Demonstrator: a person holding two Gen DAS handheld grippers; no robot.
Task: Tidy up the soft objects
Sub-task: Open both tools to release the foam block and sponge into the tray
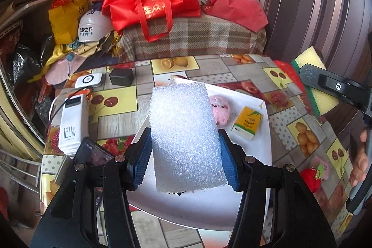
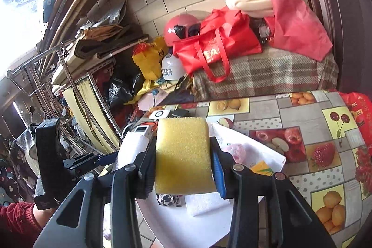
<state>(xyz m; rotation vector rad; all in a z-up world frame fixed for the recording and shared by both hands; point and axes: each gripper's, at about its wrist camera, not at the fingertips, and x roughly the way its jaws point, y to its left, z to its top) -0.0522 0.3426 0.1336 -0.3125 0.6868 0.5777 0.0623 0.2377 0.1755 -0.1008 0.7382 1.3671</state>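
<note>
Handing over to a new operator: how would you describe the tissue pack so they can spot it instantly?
Start at the white square tray in the middle of the fruit-print tablecloth. On its far right part lies the tissue pack, just right of the pink plush toy. It is the only flat, boxy item there, yellow-orange and white with a green leaf print.

Left claw [image 1: 183, 155] clamped, right claw [image 2: 183, 160] likewise (both raised)
</note>
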